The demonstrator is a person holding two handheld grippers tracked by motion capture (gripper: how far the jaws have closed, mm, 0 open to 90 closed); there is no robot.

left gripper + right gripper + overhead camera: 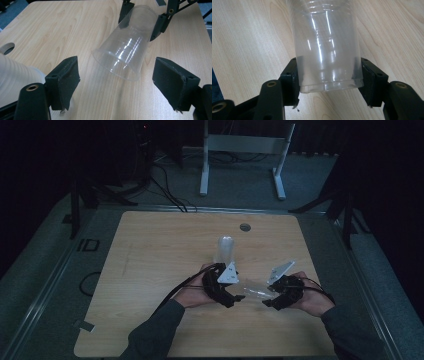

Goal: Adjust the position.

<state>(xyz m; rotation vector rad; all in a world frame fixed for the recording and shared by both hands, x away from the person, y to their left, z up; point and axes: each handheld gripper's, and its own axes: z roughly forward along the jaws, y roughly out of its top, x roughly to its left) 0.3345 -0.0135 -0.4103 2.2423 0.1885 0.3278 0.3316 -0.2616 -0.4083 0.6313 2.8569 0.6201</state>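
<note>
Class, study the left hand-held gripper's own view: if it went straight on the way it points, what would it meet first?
Most likely the open rim of the clear plastic cup, held tilted by the right hand-held gripper just ahead of the left hand-held gripper, whose pads do not touch it. Depth is unclear.

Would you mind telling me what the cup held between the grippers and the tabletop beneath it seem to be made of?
The cup looks like thin clear plastic, glossy: the wood shows through it, with bright streaks and moulded rings. The tabletop looks like light wood or wood-look laminate, matt, with visible grain.

Pale letters "ID" on the dark floor (88,244), left of table (150,250)
</note>
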